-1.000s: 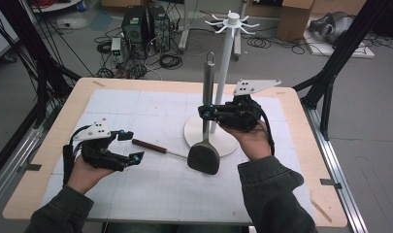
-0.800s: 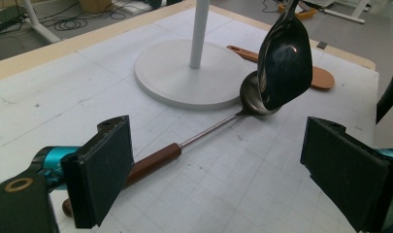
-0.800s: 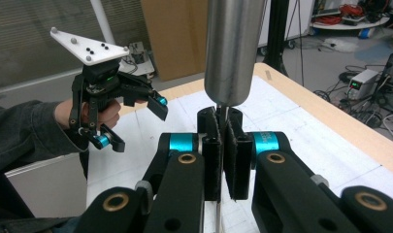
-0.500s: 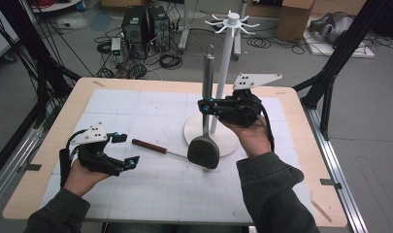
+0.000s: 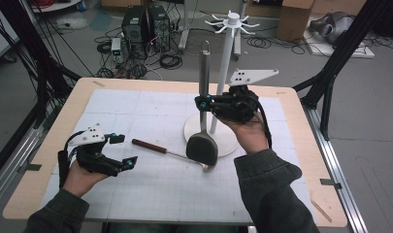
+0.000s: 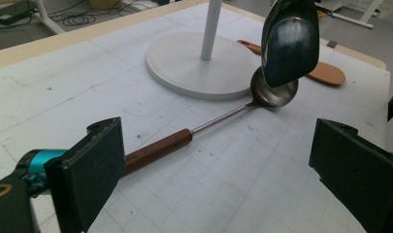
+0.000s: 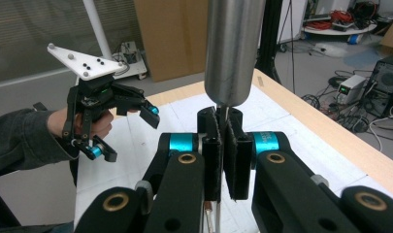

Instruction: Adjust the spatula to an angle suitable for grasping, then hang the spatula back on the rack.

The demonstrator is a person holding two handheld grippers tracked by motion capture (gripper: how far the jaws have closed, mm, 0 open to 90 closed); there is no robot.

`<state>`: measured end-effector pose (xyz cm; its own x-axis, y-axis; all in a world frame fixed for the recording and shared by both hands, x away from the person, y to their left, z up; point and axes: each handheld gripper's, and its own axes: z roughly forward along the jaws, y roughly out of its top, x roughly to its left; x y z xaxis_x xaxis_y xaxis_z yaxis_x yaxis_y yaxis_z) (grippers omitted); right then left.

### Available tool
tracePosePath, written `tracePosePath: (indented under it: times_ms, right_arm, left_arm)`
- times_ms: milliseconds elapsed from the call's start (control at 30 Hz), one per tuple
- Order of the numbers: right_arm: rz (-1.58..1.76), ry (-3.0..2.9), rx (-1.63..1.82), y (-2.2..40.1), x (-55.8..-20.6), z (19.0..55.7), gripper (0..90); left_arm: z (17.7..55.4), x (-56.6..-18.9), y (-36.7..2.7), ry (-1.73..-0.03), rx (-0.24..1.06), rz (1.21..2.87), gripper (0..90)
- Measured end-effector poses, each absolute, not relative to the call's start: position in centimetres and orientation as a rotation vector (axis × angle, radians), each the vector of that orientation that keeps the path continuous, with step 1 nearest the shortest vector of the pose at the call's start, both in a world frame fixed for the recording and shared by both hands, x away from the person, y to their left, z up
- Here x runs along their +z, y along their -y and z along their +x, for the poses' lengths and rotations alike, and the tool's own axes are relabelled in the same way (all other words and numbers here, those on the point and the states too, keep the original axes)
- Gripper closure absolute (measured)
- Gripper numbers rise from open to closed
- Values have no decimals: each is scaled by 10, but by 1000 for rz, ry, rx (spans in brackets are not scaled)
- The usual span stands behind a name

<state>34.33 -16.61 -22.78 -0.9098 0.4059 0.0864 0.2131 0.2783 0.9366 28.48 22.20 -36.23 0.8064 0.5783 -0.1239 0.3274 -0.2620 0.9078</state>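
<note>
- Clamping the thin shank of a steel spatula (image 5: 202,145) – right gripper (image 5: 202,103) pressed tight on it just below the thick handle, blade hanging downward under the jaws, clear of the table.
- Held upright, handle rising above the right gripper, close beside the white post of the rack (image 5: 222,73) – post just behind the jaws in the high view.
- Seen along the right gripper's own jaws (image 7: 225,145): pads nearly together with the thin metal rod between them, fat steel handle directly above.
- Spread wide and holding nothing – left gripper (image 5: 122,149), jaws having just been opening, hovering low over the white mat (image 5: 136,194).
- Lying flat ahead of the left gripper (image 6: 218,160): a wooden-handled ladle (image 6: 204,128), handle end toward the nearer jaw, bowl farther off against the rack's round base (image 6: 184,63).
- Hanging just above that ladle bowl: the spatula's dark blade.
- Resting beyond the blade – a wooden spatula (image 6: 320,73) on the mat.
</note>
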Motion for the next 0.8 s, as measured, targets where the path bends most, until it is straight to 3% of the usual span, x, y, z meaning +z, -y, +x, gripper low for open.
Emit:
tracePosePath:
  times_ms: [800]
  right_arm:
    - [700, -2270, 1641, 170, -218, 365, 874]
  left_arm:
    - [283, -365, -228, -702, 290, 1863, 66]
